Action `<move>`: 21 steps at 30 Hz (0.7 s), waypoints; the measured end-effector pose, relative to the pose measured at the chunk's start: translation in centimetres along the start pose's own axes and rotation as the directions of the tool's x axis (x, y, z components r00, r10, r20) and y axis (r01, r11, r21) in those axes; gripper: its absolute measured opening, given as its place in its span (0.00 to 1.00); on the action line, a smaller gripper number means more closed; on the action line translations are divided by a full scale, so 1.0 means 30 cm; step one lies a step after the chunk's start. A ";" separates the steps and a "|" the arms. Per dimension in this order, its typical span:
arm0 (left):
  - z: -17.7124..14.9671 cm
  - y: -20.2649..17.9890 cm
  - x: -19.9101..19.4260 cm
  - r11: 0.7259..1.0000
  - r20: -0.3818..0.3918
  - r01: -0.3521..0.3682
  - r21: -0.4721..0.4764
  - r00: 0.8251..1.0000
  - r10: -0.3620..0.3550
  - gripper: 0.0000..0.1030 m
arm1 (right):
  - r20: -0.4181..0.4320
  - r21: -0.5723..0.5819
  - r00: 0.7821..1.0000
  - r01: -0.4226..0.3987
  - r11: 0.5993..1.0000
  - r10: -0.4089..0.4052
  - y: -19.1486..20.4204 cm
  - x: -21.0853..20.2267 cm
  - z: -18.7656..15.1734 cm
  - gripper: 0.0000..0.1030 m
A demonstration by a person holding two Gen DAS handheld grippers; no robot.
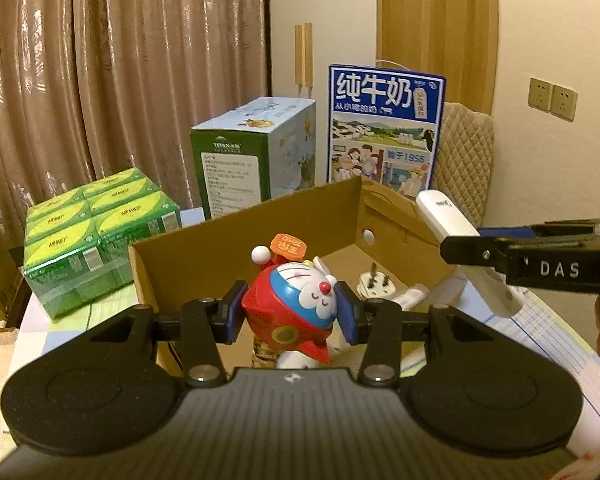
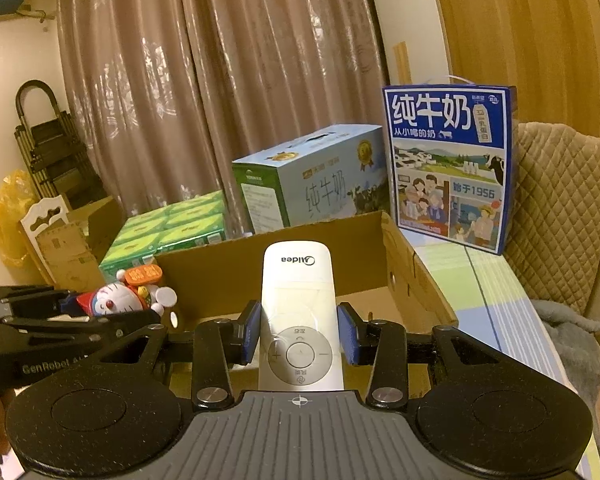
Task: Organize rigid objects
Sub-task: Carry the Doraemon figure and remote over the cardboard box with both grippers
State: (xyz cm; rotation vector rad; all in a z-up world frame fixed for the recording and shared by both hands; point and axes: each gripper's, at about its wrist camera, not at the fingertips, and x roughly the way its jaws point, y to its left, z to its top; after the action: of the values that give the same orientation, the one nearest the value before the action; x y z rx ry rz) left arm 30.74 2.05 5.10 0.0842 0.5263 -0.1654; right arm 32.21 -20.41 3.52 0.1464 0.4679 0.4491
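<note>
My left gripper (image 1: 291, 310) is shut on a Doraemon toy (image 1: 296, 304), red, blue and white, held above the open cardboard box (image 1: 240, 236). The toy also shows in the right wrist view (image 2: 120, 298) at the left. My right gripper (image 2: 299, 336) is shut on a white Midea remote (image 2: 298, 320), held over the same box (image 2: 340, 240). In the left wrist view the remote (image 1: 460, 240) and the right gripper (image 1: 476, 254) come in from the right. A white plug (image 1: 374, 284) lies inside the box.
A green shrink-wrapped pack of cartons (image 1: 96, 236) stands left of the box. A light blue and green milk carton case (image 1: 256, 156) and a blue milk box (image 1: 384, 128) stand behind it. A quilted chair back (image 2: 560, 200) is at the right. Curtains hang behind.
</note>
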 end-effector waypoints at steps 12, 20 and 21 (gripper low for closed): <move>0.063 0.143 0.139 0.998 -0.031 -0.054 -0.034 0.998 0.052 0.40 | -0.021 -0.019 1.000 0.004 1.000 -0.004 -0.009 0.161 0.047 0.36; 0.052 0.155 0.232 0.997 -0.069 -0.077 -0.015 0.995 0.076 0.39 | -0.058 0.001 0.998 0.018 1.000 -0.018 -0.059 0.257 0.047 0.36; 0.052 0.158 0.241 0.997 -0.073 -0.081 -0.014 0.994 0.080 0.39 | -0.065 0.003 0.998 0.020 1.000 -0.020 -0.068 0.268 0.045 0.36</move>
State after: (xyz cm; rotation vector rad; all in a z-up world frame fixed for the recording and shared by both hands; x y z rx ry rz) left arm 38.50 5.55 2.98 0.0946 0.5952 -0.0790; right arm 40.03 -18.64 0.99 0.1303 0.5332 0.4342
